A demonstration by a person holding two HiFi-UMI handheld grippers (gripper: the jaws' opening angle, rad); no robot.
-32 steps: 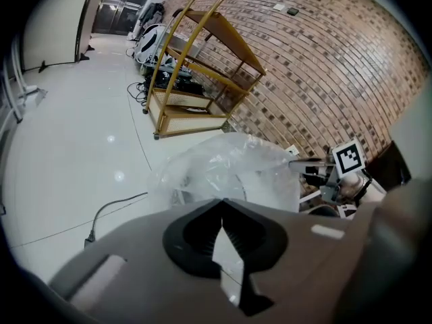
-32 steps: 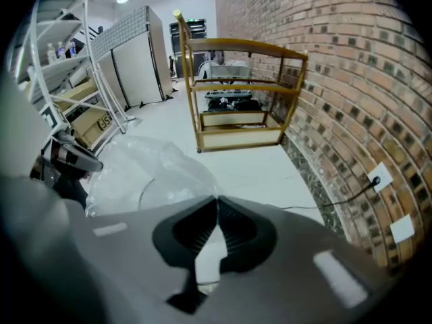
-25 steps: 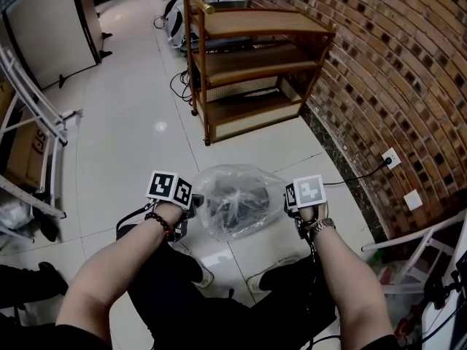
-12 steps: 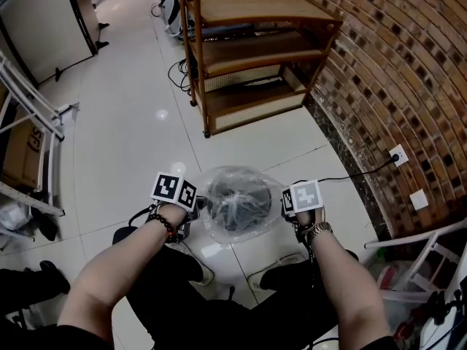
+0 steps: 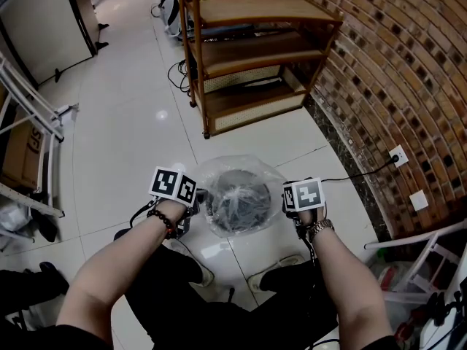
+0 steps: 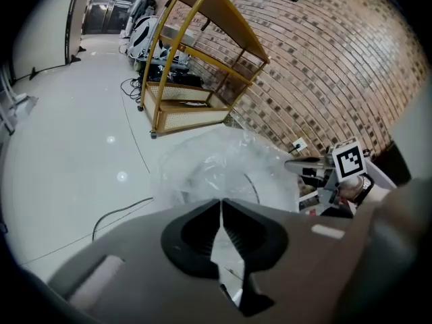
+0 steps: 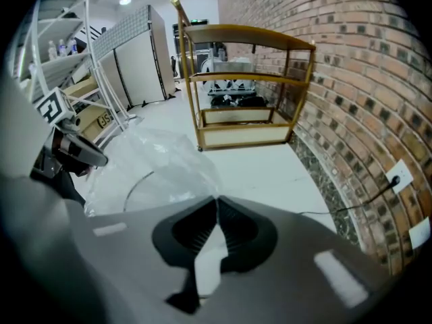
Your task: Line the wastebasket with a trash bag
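Head view: wooden shelf [image 5: 248, 57] stands by the brick wall [image 5: 394, 64]. Trash bag [image 5: 219, 172] now sits lower around the dark wastebasket [image 5: 244, 199] on the floor than a second ago. Left gripper [image 6: 221, 204] and right gripper [image 7: 216, 201] are each pinched tight on the bag's rim, on opposite sides. I can't read the print on the cardboard box [image 5: 16, 155].

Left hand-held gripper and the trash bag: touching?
Touching. In the left gripper view, the left hand-held gripper has its jaws closed on the bag. The clear film runs straight out from the jaw tips.
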